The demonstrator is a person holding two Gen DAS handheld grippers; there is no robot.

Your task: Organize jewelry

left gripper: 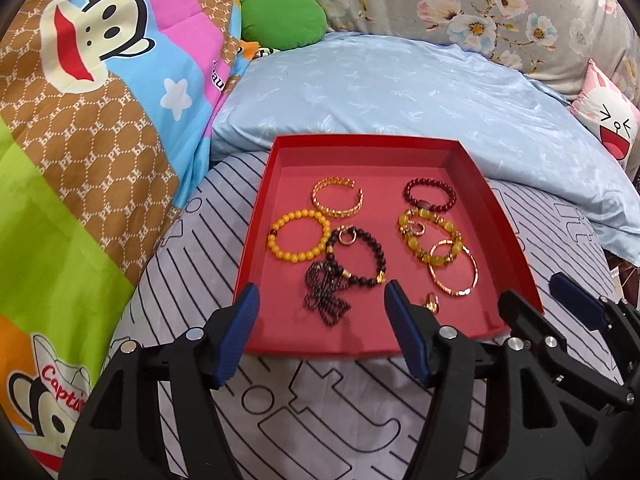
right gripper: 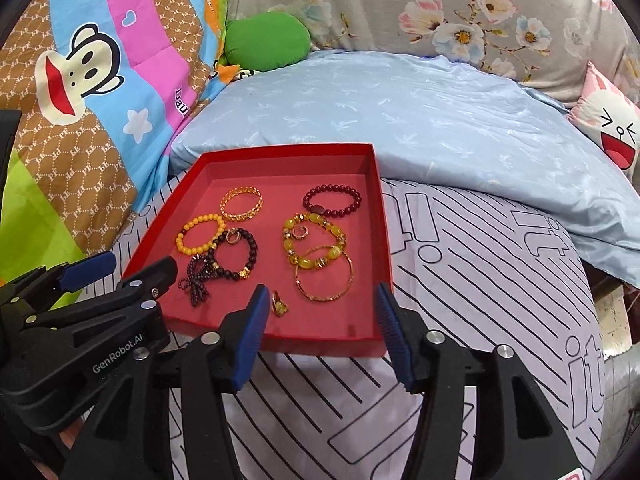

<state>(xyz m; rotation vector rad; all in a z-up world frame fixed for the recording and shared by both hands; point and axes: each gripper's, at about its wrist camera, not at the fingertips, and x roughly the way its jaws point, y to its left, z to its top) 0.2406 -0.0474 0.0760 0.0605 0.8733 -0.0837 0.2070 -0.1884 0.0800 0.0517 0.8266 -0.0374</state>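
A red tray (left gripper: 516,248) (right gripper: 384,240) lies on a striped cushion and holds several bracelets: a gold cuff (left gripper: 338,197), a yellow bead bracelet (left gripper: 298,236), a dark bead bracelet (left gripper: 356,254), a dark red bead bracelet (left gripper: 430,195), a yellow-stone bracelet (left gripper: 432,236), a thin gold bangle (left gripper: 454,268) and a dark chain (left gripper: 326,298). A small gold ring (left gripper: 431,303) (right gripper: 279,303) lies near the front wall. My left gripper (left gripper: 320,304) is open and empty over the tray's front edge. My right gripper (right gripper: 322,306) is open and empty over the tray's front right corner.
The striped cushion (right gripper: 460,260) sits on a bed. A light blue pillow (left gripper: 400,92) lies behind the tray. A cartoon-print quilt (left gripper: 80,140) rises on the left. A green plush (left gripper: 282,20) and a floral pillow (right gripper: 460,12) are at the back.
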